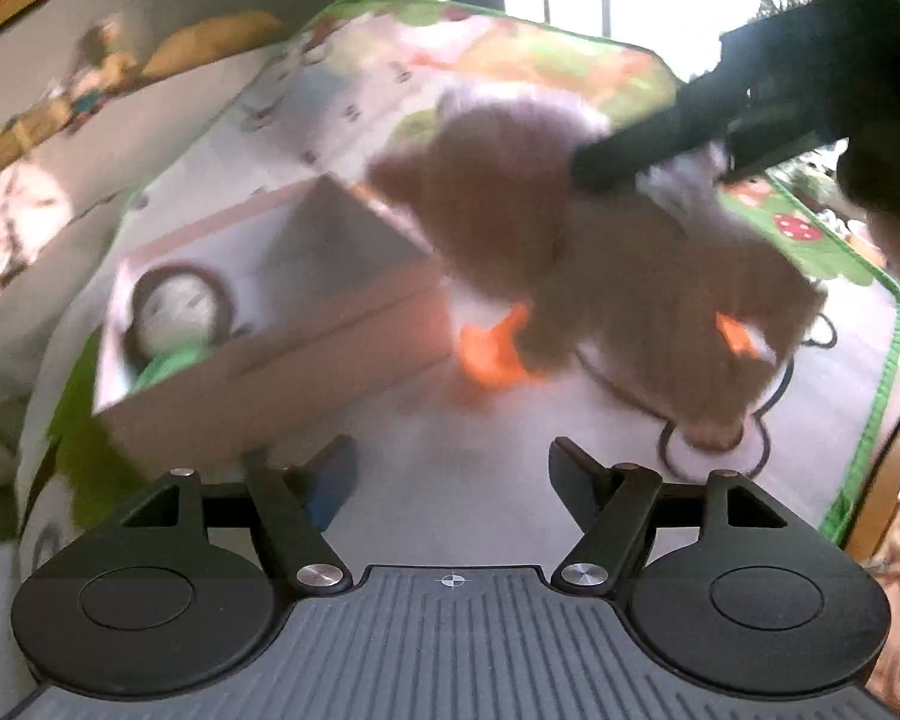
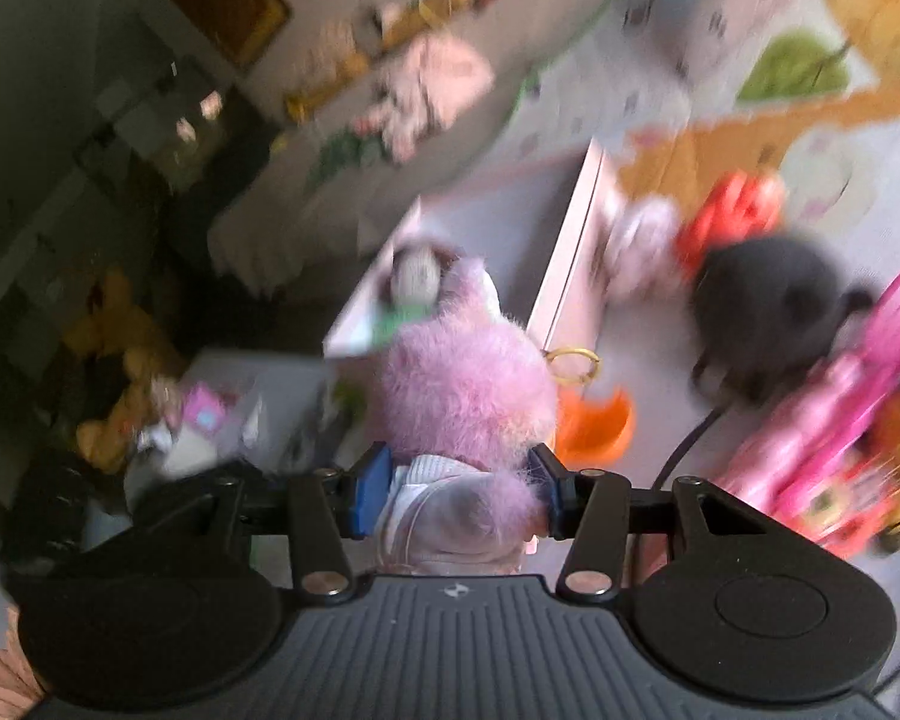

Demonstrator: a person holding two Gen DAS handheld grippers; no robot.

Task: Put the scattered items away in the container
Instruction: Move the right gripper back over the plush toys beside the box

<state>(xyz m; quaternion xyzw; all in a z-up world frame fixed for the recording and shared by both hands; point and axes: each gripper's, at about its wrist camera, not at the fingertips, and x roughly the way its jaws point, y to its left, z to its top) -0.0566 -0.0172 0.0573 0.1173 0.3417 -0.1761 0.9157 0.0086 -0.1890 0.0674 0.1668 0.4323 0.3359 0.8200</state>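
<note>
right gripper (image 2: 459, 495) clenches the pink plush (image 2: 465, 396), hanging at 6 o'clock of the box (image 2: 564, 252). left gripper (image 1: 453, 480) is spread, holding nothing. carry the plush over the rim toward 12, centre it beside the doll (image 2: 414, 276), then release.

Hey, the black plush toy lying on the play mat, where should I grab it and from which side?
Judging from the right wrist view, grip the black plush toy across its round, soft body from above. It lies low on the play mat, with the red toy and pink toy crowding its sides, so only the top looks open. Blur hides finer detail.
</note>
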